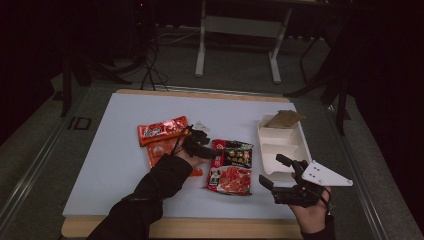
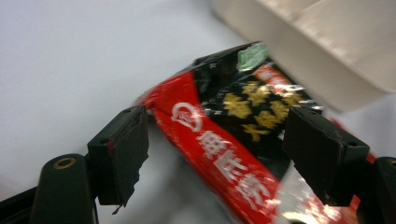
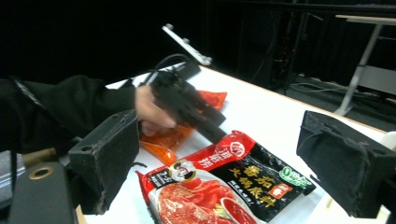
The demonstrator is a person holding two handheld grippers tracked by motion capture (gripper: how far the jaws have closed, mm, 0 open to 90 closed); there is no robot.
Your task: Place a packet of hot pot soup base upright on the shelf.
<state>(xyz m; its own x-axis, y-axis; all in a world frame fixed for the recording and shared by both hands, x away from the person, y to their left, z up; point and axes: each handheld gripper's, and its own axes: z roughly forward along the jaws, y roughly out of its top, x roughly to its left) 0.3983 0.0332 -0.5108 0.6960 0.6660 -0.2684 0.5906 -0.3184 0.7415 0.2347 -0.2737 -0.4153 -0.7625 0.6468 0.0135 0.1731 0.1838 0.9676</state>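
The red-and-black sauce packet (image 1: 231,166) lies mid-surface, long axis running away from the person, left of the white tray (image 1: 281,150). The left tongs (image 1: 207,150) straddle its near-left corner, open, unpressed. The right tongs (image 1: 274,172) gape empty, farther off.

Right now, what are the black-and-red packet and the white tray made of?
Black-and-red packet: looks like thin plastic film, glossy; glare patches and creases show in the left gripper view. Probably foil-lined, but I can't confirm.
White tray: stiff, matte, moulded into compartments; likely pulp or foam, the look leaves it open. The brown lid at its far end looks like cardboard.
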